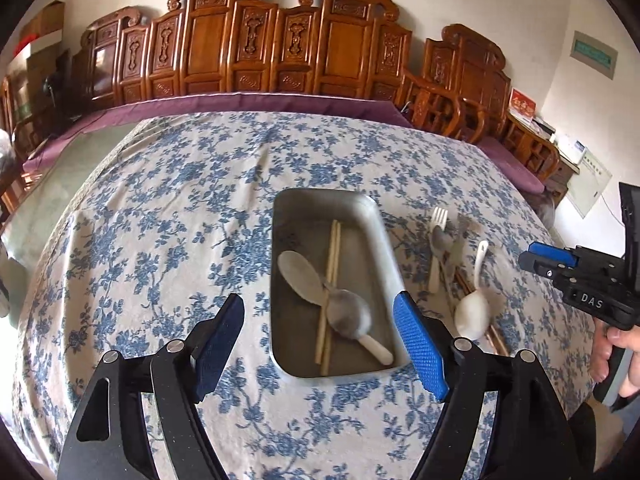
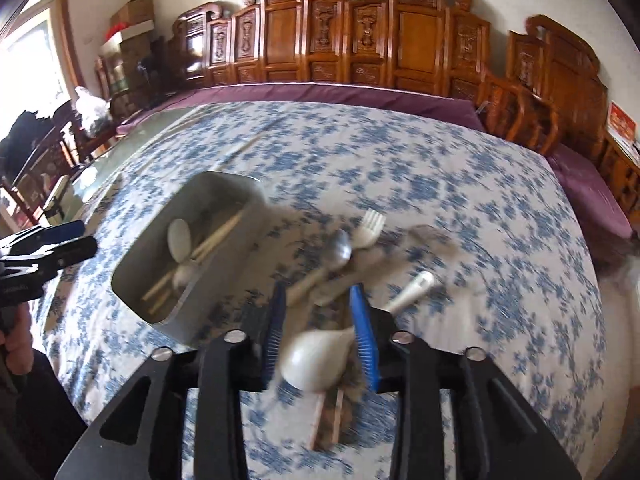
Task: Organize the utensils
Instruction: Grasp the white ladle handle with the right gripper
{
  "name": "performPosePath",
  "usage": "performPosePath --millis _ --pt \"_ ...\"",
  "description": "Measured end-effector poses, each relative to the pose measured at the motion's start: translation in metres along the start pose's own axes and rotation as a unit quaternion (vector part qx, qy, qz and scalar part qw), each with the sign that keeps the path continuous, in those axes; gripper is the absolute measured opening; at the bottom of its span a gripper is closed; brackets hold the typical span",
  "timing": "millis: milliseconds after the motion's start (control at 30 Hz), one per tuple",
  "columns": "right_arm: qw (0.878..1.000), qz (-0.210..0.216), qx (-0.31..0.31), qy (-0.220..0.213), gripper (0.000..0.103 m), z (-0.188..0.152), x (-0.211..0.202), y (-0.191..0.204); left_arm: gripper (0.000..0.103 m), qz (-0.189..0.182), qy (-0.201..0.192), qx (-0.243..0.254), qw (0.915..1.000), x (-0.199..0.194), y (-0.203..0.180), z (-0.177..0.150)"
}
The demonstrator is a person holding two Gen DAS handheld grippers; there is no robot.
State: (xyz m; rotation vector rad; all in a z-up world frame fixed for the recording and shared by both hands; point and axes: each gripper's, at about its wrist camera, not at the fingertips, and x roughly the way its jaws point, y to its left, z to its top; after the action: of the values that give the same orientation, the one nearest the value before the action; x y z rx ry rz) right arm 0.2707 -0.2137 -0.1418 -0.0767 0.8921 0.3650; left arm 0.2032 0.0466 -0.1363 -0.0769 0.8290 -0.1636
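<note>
Nearest, in the right wrist view, the right gripper (image 2: 320, 332) has its blue pads standing apart with the bowl of a white ceramic spoon (image 2: 316, 360) between them; blur makes it impossible to tell whether either pad touches the spoon, whose handle runs up and to the right past the right-hand pad. Under that bowl lie two reddish-brown chopsticks (image 2: 328, 416), their upper ends hidden by the spoon and the gripper. Just beyond the fingertips, a metal spoon (image 2: 340, 250) and a white plastic fork (image 2: 370, 228) lie on the blue-flowered tablecloth (image 2: 440, 184), together with at least one more smeared utensil that cannot be made out. In the left wrist view, the left gripper (image 1: 320, 336) hangs with its jaws wide apart and nothing between them, straddling the near end of a rectangular metal tray (image 1: 284, 240). Inside the tray lie a pale flat rice paddle (image 1: 300, 280), a blurred grey-and-white scoop (image 1: 352, 316) and a pair of pale chopsticks (image 1: 332, 272), crossing one another. The person's hand (image 1: 616, 352) on the right gripper's handle is cut off at the frame edge. Farthest off, carved wooden chairs (image 1: 280, 40) line the wall behind a purple cushion (image 1: 280, 102).
</note>
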Motion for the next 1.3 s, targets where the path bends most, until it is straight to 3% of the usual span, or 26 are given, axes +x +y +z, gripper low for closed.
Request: performPosePath --millis 33,133,467,733,1133,1300 --pt "1.000 -0.003 0.007 0.002 0.053 -0.005 0.001 -0.007 0.074 0.002 -0.003 0.002 1.0000 -0.002 -0.005 -0.001" --pt "1.000 -0.002 0.019 0.011 0.059 -0.016 0.009 -0.019 0.074 0.003 -0.007 0.002 1.0000 -0.006 -0.013 -0.002" --pt "0.997 0.037 0.053 0.052 0.060 -0.048 0.070 -0.018 0.074 0.006 -0.004 0.008 0.9999 -0.007 -0.041 -0.009" --pt "0.994 0.068 0.065 0.056 0.059 -0.048 0.090 -0.015 0.074 0.016 -0.002 0.030 0.9994 -0.011 -0.066 -0.013" --pt "0.984 0.128 0.118 0.032 0.014 -0.048 0.069 -0.041 0.074 0.028 0.009 0.041 0.9987 -0.004 -0.095 -0.012" --pt "0.982 0.141 0.127 0.017 0.010 -0.043 0.050 -0.055 0.074 0.026 0.023 0.055 0.9979 0.011 -0.116 -0.014"
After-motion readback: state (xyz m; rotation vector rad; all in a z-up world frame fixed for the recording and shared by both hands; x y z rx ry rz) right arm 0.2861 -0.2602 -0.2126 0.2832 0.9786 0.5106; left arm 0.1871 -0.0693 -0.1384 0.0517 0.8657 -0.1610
